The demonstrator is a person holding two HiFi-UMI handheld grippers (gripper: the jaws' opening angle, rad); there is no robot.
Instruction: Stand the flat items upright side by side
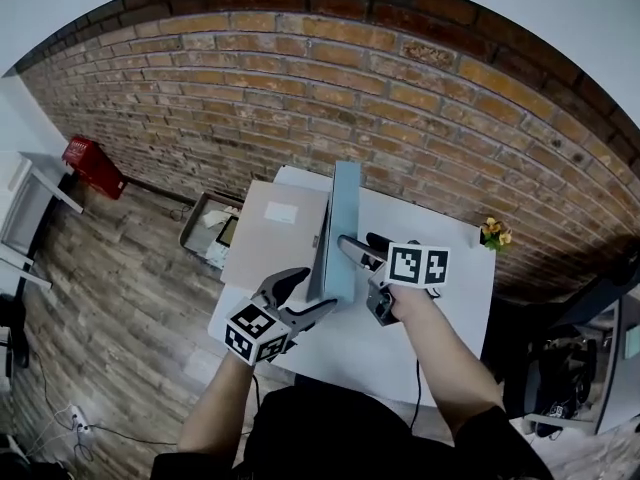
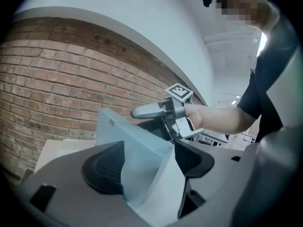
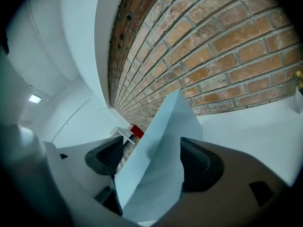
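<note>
A pale blue flat item (image 1: 340,218) stands on edge in the middle of the white table (image 1: 440,308). My left gripper (image 1: 312,293) is shut on its near lower corner; in the left gripper view the blue item (image 2: 137,160) fills the gap between the pads. From the right, my right gripper (image 1: 358,243) straddles the item's edge. In the right gripper view the blue sheet (image 3: 165,145) leans against the right pad, with a gap showing at the left pad. A tan flat item (image 1: 272,233) with a white label lies flat just left of the blue one.
A brick wall runs behind the table. A small pot of flowers (image 1: 495,233) stands at the table's far right corner. On the wooden floor to the left sit a grey tray (image 1: 205,230) and a red box (image 1: 93,165). The table's near right part is bare.
</note>
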